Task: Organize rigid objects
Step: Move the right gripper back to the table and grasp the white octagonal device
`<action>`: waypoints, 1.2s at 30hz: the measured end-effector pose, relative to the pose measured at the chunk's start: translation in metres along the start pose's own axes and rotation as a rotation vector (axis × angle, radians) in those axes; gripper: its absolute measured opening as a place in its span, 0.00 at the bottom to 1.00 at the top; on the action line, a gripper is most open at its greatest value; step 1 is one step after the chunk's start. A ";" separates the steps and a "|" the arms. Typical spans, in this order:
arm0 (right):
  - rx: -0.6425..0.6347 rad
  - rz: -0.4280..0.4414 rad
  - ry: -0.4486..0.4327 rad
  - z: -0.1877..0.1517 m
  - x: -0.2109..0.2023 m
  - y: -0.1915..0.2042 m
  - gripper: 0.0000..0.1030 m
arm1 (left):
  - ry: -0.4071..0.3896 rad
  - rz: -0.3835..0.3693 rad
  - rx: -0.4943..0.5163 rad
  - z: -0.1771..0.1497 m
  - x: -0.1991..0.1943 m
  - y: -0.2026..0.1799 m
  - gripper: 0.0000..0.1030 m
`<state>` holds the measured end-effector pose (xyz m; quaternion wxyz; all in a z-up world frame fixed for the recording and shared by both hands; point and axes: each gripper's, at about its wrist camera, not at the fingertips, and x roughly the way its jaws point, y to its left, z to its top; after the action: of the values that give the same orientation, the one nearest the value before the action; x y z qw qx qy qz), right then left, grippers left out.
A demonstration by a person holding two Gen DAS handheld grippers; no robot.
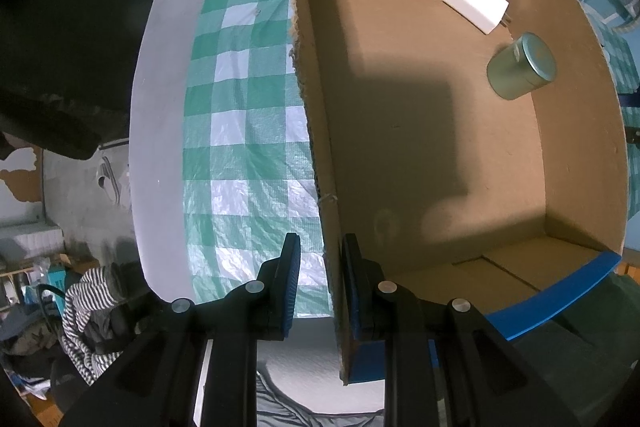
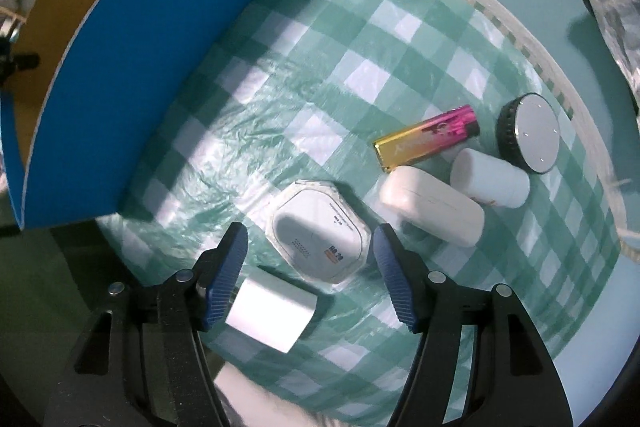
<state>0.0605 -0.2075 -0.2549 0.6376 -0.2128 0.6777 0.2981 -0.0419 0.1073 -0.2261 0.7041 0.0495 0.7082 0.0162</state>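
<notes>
My left gripper (image 1: pixel 321 247) is shut on the torn side wall of the cardboard box (image 1: pixel 316 131), one pad on each face of it. Inside the box lie a white charger block (image 1: pixel 476 1) and a green round tin (image 1: pixel 522 65) on its side. In the right wrist view my right gripper (image 2: pixel 310 229) stands open just over a clear octagonal case (image 2: pixel 316 239), touching nothing. A white cube adapter (image 2: pixel 272 311) lies by the left finger. To the right sit a white oval case (image 2: pixel 432 207), a white cylinder (image 2: pixel 490 177), a pink-gold lighter (image 2: pixel 428 137) and a round black-rimmed disc (image 2: pixel 528 137).
A green-and-white checked cloth (image 2: pixel 360 67) covers the table. The box's blue outer wall (image 2: pixel 152 75) rises at the left of the right wrist view. Crinkled plastic wrap (image 2: pixel 616 23) lies at the far right. Striped clothing (image 1: pixel 88 311) and clutter lie below the table edge.
</notes>
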 end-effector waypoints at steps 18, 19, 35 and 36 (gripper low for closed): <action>-0.255 -0.106 0.096 -0.004 0.040 0.024 0.62 | 0.013 0.011 -0.025 0.001 0.000 -0.001 0.20; -0.223 -0.073 0.073 -0.003 0.041 0.024 0.62 | 0.014 0.011 -0.026 0.001 0.000 -0.001 0.20; 0.228 0.092 0.125 0.025 0.039 -0.025 0.61 | 0.019 0.012 -0.014 -0.003 0.005 -0.001 0.20; 0.218 0.090 0.125 0.027 0.038 -0.025 0.61 | 0.019 0.012 -0.010 -0.003 0.005 -0.001 0.20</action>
<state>0.0938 -0.2041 -0.2961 0.5997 -0.1300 0.7532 0.2372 -0.0447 0.1069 -0.2306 0.6976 0.0498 0.7143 0.0244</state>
